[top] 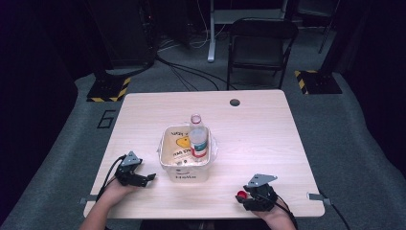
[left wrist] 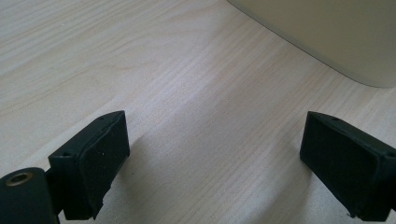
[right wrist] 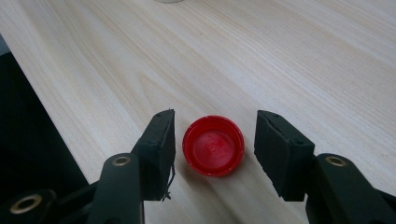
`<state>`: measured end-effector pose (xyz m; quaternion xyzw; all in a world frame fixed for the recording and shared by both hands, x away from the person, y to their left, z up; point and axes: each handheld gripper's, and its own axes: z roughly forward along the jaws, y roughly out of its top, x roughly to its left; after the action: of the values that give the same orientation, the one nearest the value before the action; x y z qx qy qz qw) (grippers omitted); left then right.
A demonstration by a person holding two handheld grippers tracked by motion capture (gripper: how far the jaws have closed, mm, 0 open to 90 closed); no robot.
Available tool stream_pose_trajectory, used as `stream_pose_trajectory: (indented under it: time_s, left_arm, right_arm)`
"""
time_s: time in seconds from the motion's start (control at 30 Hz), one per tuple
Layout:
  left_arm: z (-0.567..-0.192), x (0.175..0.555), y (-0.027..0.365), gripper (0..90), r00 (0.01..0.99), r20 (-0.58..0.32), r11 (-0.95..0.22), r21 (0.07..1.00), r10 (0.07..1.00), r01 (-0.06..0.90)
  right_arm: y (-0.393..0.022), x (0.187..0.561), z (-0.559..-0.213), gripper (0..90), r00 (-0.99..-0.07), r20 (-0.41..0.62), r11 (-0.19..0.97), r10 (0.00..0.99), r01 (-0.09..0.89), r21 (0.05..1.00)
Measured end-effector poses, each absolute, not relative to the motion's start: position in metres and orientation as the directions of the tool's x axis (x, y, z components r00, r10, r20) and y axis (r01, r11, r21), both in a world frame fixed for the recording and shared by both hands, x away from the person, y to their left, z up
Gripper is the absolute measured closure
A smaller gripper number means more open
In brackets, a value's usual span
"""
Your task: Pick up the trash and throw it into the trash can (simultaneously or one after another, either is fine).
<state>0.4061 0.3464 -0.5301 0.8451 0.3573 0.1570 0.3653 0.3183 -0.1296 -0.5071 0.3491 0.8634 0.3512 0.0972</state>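
Counter [right wrist: 289, 60]: pale wood grain, smooth, matt. Cap [right wrist: 213, 145]: red plastic, glossy. Tub [top: 185, 172]: cream plastic, satin. Bottle [top: 198, 136]: clear plastic, paper label. Right gripper [right wrist: 214, 140] jaws: black matt pads, rough-edged.

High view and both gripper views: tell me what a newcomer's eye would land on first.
The small round red plastic bottle cap lies open side up on the pale wooden table, between the open jaws of the right hand-held gripper, near the front edge. At the table's middle stands a cream square plastic tub holding an uncapped clear plastic bottle. The left hand-held gripper waits open beside the tub.
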Motion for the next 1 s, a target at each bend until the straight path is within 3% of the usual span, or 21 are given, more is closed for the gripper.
stream_pose_trajectory:
  time_s: [0.2, 0.27, 1.0]
  left_arm:
    - [-0.53, 0.406, 0.346, 8.0, 0.695, 0.002, -0.476, 0.73, 0.719, 0.491]
    - [-0.53, 0.406, 0.346, 8.0, 0.694, 0.003, -0.477, 0.729, 0.72, 0.491]
    - [-0.53, 0.406, 0.346, 7.9, 0.695, 0.005, -0.48, 0.727, 0.719, 0.491]
  right_arm:
    - [-0.128, 0.319, -0.508, 50.8, -0.74, 0.075, 0.517, 0.668, 0.534, 0.669]
    - [-0.128, 0.32, -0.509, 56.8, -0.743, 0.068, 0.527, 0.666, 0.533, 0.662]
    - [-0.126, 0.317, -0.49, 57.7, -0.755, 0.057, 0.511, 0.653, 0.495, 0.703]
